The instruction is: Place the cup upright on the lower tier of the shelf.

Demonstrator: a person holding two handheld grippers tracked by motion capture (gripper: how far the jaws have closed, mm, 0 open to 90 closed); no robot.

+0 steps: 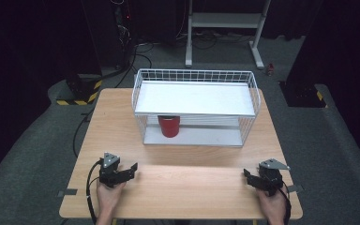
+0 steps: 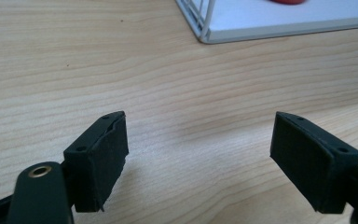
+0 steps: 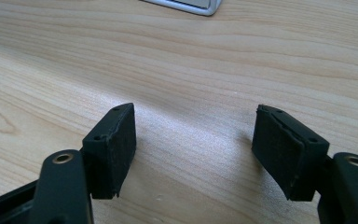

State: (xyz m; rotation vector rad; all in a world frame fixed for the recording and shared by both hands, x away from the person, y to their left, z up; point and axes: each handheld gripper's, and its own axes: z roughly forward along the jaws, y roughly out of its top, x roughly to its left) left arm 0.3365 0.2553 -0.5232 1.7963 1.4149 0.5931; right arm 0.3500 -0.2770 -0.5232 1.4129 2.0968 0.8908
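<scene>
Right now I have both grippers low at the near edge of the wooden table [image 1: 122, 122], one at each corner. My left gripper [image 1: 130, 169] sits near the front left, held in the left hand [image 1: 108, 194], with its jaws spread wide and nothing between them; in the left gripper view I look between the two black pads [image 2: 103, 158] at bare wood grain. My right gripper [image 1: 247, 176] sits near the front right in the right hand [image 1: 273, 206], and its jaws also stand apart with only tabletop between the pads [image 3: 114, 149].

Nearest to my tools is the red cup [image 1: 168, 125], though it is well apart from both. It stands upright on the lower level of the white wire basket shelf [image 1: 194, 75], toward the left of that level and under the white upper board. The shelf stands on the far half of the table, centred between my two hands. In the left gripper view I see the shelf's near corner [image 2: 205, 32] and a sliver of red at the top edge; in the right gripper view a bit of its base [image 3: 191, 5] shows at the top.

Each gripper points roughly forward and inward toward the shelf.
</scene>
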